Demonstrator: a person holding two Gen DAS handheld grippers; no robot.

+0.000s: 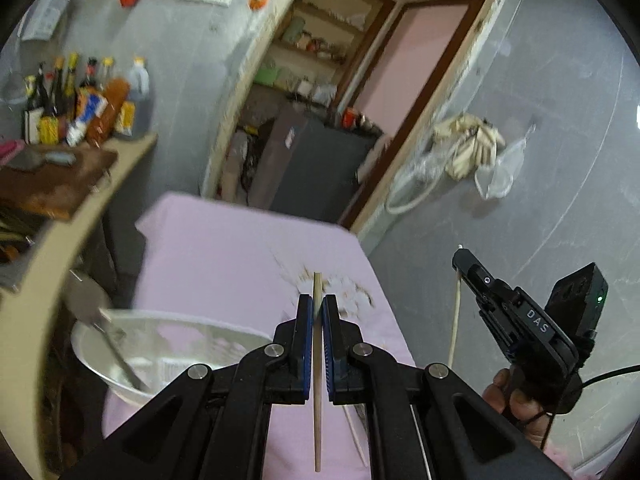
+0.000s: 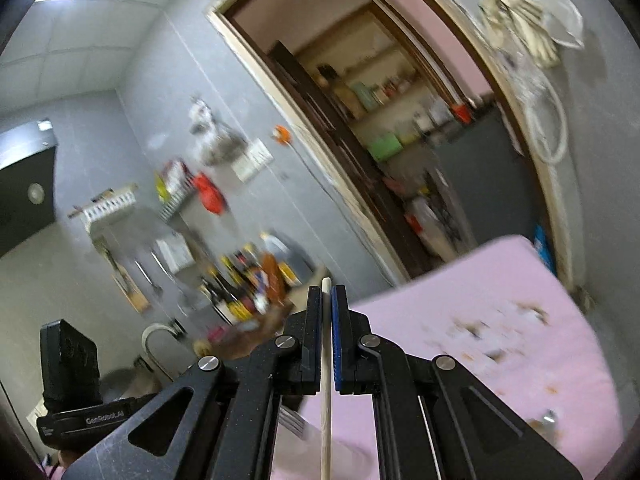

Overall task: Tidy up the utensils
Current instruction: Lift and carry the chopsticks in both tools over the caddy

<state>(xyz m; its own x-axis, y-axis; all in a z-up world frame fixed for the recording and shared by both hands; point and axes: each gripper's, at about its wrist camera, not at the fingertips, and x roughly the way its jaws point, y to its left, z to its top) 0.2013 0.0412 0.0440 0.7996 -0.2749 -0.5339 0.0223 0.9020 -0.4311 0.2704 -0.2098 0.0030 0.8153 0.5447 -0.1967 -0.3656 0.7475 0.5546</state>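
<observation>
Two chopsticks, one nipped in each gripper: left gripper (image 1: 318, 312) chopstick (image 1: 317, 400), right gripper (image 2: 327, 304) chopstick (image 2: 326, 400).

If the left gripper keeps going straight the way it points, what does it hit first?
Probably the pink cloth on the table. The left gripper, shut on a chopstick, aims near the patterned patch, right of the white basket. Nothing shows in between, though depth is unclear.
</observation>
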